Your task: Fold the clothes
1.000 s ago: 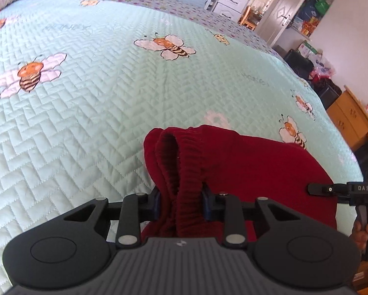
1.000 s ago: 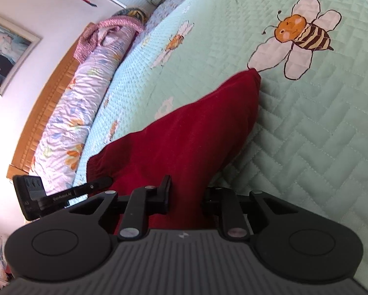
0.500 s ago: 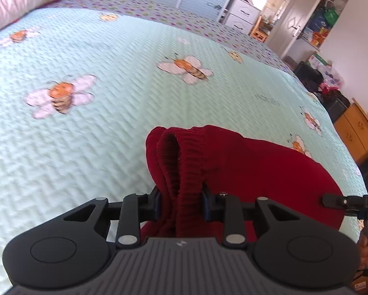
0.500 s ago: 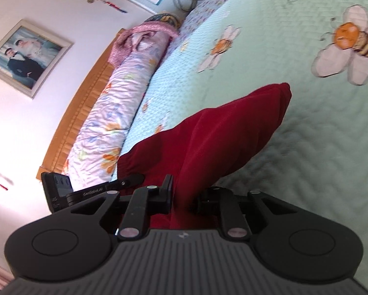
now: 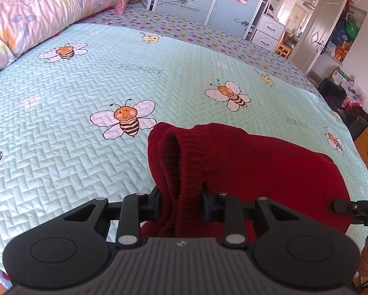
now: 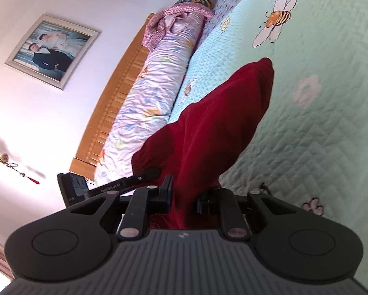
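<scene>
Gripping red garment (image 5: 257, 162): left gripper (image 5: 181, 202), right gripper (image 6: 184, 200); pads buried in cloth.

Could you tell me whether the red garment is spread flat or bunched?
Bunched: the red garment hangs gathered from both claws, layers doubled.

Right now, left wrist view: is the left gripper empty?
No, the left gripper is clamped on the ribbed edge of the red garment, which fills the gap between its fingers.
</scene>
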Demonstrator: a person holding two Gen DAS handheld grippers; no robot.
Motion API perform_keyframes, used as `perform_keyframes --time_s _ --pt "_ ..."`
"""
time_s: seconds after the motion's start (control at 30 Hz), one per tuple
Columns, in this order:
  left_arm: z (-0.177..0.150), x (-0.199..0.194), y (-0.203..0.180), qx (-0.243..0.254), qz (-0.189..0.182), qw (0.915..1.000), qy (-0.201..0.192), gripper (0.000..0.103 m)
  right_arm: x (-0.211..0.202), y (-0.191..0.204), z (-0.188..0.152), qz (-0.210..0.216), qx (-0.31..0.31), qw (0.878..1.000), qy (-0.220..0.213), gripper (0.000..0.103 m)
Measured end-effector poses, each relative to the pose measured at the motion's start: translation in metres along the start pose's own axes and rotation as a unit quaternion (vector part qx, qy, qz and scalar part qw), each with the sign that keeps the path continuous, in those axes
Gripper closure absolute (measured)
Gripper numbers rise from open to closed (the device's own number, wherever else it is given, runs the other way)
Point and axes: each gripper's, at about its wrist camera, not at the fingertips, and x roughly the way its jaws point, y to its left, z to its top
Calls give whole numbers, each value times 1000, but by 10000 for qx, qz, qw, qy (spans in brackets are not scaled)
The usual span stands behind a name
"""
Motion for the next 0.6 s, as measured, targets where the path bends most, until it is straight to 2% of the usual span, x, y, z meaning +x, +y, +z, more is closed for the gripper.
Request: perform_keyframes --time_s 0.13,0.3,0.47,0.6 --pt "1 5 -25 85 -317 9995 29 71 -32 -2 -1 -7 129 9996 -249 84" --pt "6 31 -100 291 -1100 9934 146 71 -121 -10 2 -432 175 9953 -845 84" --pt "3 84 -204 463 -1967 9780 517 71 -232 -19 11 -1019 170 9822 -1572 84" --pt "-9 138 -298 693 -2503 9599 1052 71 -322 -33 0 -1408 327 9600 -2397 84"
